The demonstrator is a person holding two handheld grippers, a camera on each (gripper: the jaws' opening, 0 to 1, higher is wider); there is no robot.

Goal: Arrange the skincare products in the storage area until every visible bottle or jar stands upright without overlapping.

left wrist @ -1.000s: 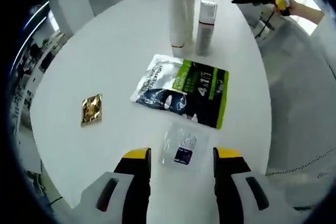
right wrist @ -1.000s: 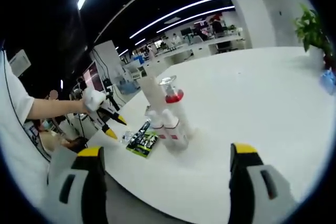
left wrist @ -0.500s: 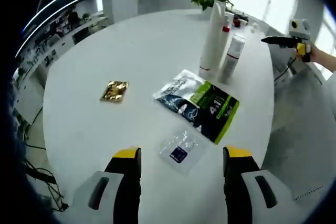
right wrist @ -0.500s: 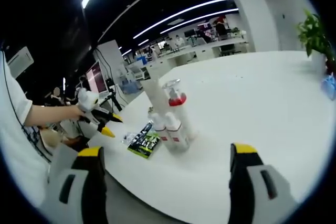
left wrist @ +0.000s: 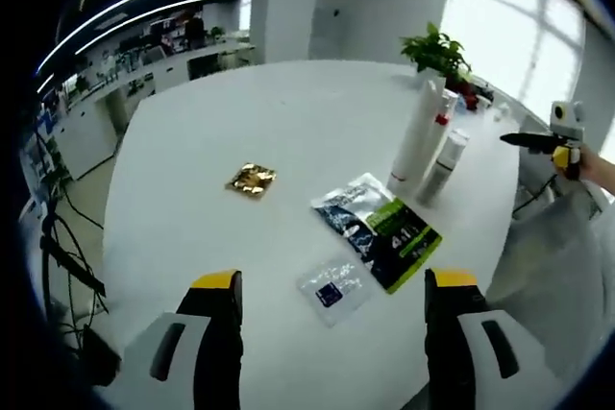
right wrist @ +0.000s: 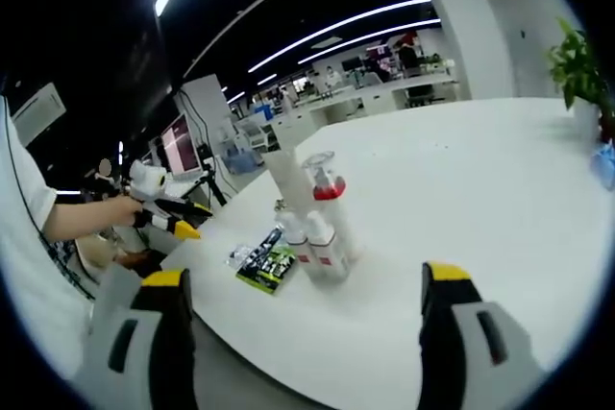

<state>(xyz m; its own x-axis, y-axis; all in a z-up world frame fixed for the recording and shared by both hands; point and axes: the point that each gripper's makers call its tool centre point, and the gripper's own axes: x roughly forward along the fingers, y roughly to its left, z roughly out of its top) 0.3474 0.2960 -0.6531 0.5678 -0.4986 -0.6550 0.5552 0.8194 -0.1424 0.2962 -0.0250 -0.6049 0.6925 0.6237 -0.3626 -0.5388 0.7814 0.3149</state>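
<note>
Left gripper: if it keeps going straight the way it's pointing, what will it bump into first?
Probably the small clear packet. It lies on the table straight ahead, between the open jaws of the left gripper. The green pouch sits just beyond it. Depth is hard to judge, so the gripper could touch bare table first.

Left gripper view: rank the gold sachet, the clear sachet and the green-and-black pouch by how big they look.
1. green-and-black pouch
2. clear sachet, though it lies nearer the camera
3. gold sachet
</note>
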